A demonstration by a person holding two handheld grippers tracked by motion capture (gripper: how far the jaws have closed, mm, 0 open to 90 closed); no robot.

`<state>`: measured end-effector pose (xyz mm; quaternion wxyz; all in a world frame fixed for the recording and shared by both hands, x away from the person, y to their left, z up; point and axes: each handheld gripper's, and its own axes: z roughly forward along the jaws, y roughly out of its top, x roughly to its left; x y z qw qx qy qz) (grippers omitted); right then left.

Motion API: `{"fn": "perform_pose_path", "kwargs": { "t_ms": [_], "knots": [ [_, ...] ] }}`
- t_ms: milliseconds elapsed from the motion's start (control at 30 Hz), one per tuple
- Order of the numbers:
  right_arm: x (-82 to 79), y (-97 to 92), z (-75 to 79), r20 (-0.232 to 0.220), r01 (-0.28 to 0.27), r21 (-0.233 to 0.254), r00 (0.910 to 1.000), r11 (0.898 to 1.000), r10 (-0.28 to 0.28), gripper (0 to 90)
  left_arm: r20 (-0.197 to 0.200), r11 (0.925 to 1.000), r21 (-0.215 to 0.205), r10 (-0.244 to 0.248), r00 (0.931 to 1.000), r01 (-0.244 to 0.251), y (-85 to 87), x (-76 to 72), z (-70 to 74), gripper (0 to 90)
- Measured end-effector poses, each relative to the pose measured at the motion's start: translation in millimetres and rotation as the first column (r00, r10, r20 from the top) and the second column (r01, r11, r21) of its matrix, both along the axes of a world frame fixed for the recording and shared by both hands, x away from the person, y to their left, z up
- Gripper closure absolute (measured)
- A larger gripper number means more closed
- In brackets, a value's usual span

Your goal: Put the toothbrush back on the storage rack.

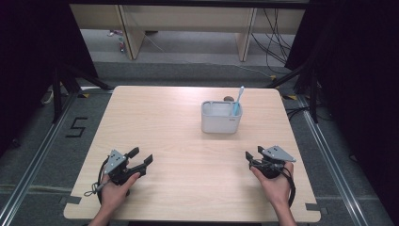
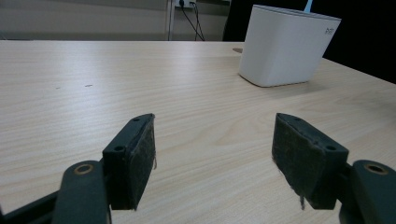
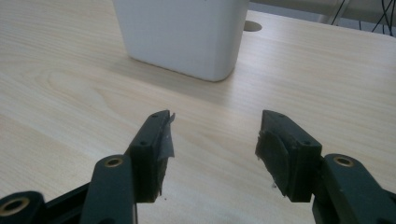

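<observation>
A white rectangular holder (image 1: 221, 117) stands on the far middle of the light wood table (image 1: 179, 141), with a light blue toothbrush (image 1: 237, 101) leaning upright at its right end. In the left gripper view the holder (image 2: 287, 44) is ahead to the right. In the right gripper view the holder (image 3: 182, 32) stands straight ahead. My left gripper (image 1: 141, 156) rests near the table's front left, open and empty (image 2: 214, 154). My right gripper (image 1: 254, 154) rests near the front right, open and empty (image 3: 215, 144).
A small round hole (image 1: 228, 99) in the tabletop lies just behind the holder. Beyond the table's far edge are desk legs and cables on the floor (image 1: 268, 42). Black stands (image 1: 61, 84) flank the table on both sides.
</observation>
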<state>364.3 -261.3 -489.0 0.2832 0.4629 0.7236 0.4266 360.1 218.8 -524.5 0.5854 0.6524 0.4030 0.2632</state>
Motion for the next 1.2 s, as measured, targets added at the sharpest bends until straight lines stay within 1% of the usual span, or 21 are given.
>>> {"fn": "perform_pose_path", "kwargs": {
  "t_ms": [100,167,267,333,400,433,467,500,567,600,633,700,800,833,867,900,967,1000,1033,1067,1200],
  "knots": [
    [-3.4,-0.6,-2.6,-0.012,-0.002,0.001,0.9999,1.000,0.002,44.7,0.001,1.0000,0.003,-0.001,1.0000,0.001,0.0,0.2,0.0,29.6],
    [-6.7,1.6,-4.8,-0.015,0.020,0.018,0.9997,1.000,-0.020,44.6,0.002,1.0000,0.001,-0.004,1.0000,0.004,0.1,0.1,0.0,29.6],
    [-8.0,-0.4,-6.6,0.002,0.000,-0.012,1.0000,1.000,0.000,44.7,-0.002,1.0000,0.004,0.000,1.0000,0.000,0.2,0.0,0.2,29.6],
    [-10.9,-0.4,-7.0,-0.010,0.005,0.002,0.9999,1.000,-0.005,44.7,0.000,1.0000,0.004,-0.001,1.0000,0.001,0.2,0.2,0.2,29.6],
    [-11.4,-1.6,-8.4,-0.007,-0.013,0.001,0.9999,1.000,0.013,44.7,0.000,1.0000,0.005,-0.001,1.0000,0.001,0.3,0.1,0.2,29.6],
    [-13.8,0.4,-9.5,-0.015,0.005,0.012,0.9999,1.000,-0.005,44.7,0.002,1.0000,0.002,0.000,1.0000,0.000,0.0,0.2,0.0,29.6],
    [-13.1,-1.9,-10.4,-0.012,-0.018,-0.010,0.9998,1.000,0.018,44.6,0.001,1.0000,0.004,-0.001,1.0000,0.001,0.2,0.2,0.1,29.6],
    [-13.8,-2.6,-11.8,-0.013,-0.027,-0.008,0.9995,1.000,0.027,44.7,0.000,1.0000,0.006,-0.001,1.0000,0.001,0.3,0.2,0.2,29.6],
    [-15.9,-2.1,-14.3,-0.008,-0.019,-0.013,0.9998,1.000,0.019,44.7,0.000,1.0000,0.004,-0.001,1.0000,0.001,0.3,0.3,0.2,29.6],
    [-18.4,-0.1,-15.6,-0.019,0.007,0.013,0.9998,1.000,-0.006,44.7,0.000,1.0000,0.003,0.000,1.0000,0.000,0.3,0.3,0.2,29.6],
    [-16.9,-2.9,-16.0,-0.002,-0.020,-0.014,0.9998,1.000,0.020,44.9,0.000,1.0000,0.004,-0.001,1.0000,0.001,0.4,0.4,0.2,29.6],
    [-18.6,-3.4,-17.6,0.005,-0.017,-0.009,0.9998,1.000,0.017,45.1,-0.041,0.9997,-0.002,0.025,0.9988,-0.025,-0.6,-3.3,1.0,29.6],
    [-20.0,-4.5,-19.0,0.028,-0.018,0.005,0.9994,1.000,0.018,45.5,-0.041,0.9997,-0.003,0.025,0.9989,-0.025,-0.6,-3.3,0.9,29.6],
    [-20.7,-4.0,-19.3,0.036,-0.014,0.013,0.9993,1.000,0.014,45.6,-0.013,1.0000,0.006,0.006,0.9999,-0.006,0.3,-0.8,0.6,29.6],
    [-21.7,-3.3,-18.7,0.044,-0.009,0.007,0.9990,1.000,0.008,45.6,-0.013,1.0000,0.002,0.006,0.9999,-0.006,0.0,-0.7,0.4,29.6],
    [-22.0,-3.1,-19.0,0.057,-0.007,0.009,0.9984,1.000,0.007,45.6,-0.046,0.9997,0.002,0.024,0.9987,-0.024,-0.6,-3.5,1.2,29.6],
    [-22.4,-3.1,-20.1,0.079,0.002,0.014,0.9969,1.000,-0.003,45.6,-0.041,0.9998,0.004,0.020,0.9989,-0.020,-0.5,-2.9,1.1,29.6],
    [-25.4,-2.2,-19.6,0.054,0.025,0.028,0.9982,0.999,-0.027,45.6,-0.042,0.9998,0.004,0.020,0.9989,-0.019,-0.5,-2.9,1.1,29.6],
    [-23.6,-4.4,-20.6,0.075,0.011,0.014,0.9971,1.000,-0.012,45.6,-0.041,0.9998,0.005,0.019,0.9990,-0.018,-0.4,-2.7,1.1,29.6],
    [-22.8,-4.2,-22.1,0.079,0.004,0.024,0.9968,1.000,-0.006,45.6,-0.042,0.9998,0.003,0.019,0.9989,-0.019,-0.3,-2.6,1.0,29.6],
    [-24.2,-4.6,-21.6,0.064,0.009,0.014,0.9979,1.000,-0.010,45.5,-0.045,0.9998,0.004,0.018,0.9988,-0.018,0.0,-2.2,1.1,29.6]
  ]
}}
